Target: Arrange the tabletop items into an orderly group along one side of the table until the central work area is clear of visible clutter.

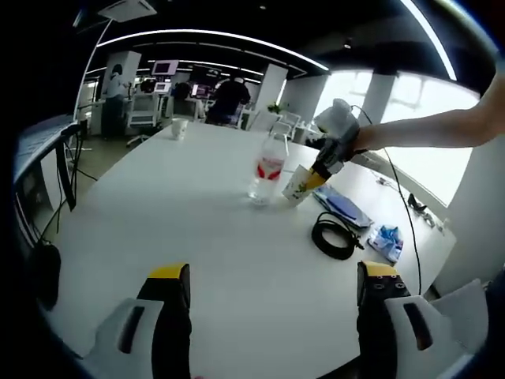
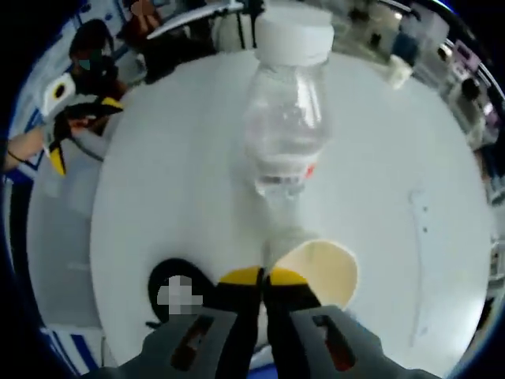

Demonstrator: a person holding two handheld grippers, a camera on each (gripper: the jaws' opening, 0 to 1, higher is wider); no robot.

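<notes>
Smooth matt white tabletop [image 1: 181, 213], clear glossy plastic water bottle [image 2: 286, 118] with a matt white plastic screw cap [image 2: 293, 35], cream matt paper cup [image 2: 319, 272], coiled black rubbery cable [image 1: 334, 237], crinkled glossy blue plastic packet [image 1: 387, 241]

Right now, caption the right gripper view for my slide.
Right tongs pinch a paper cup's rim beside a clear bottle on the white table.
</notes>
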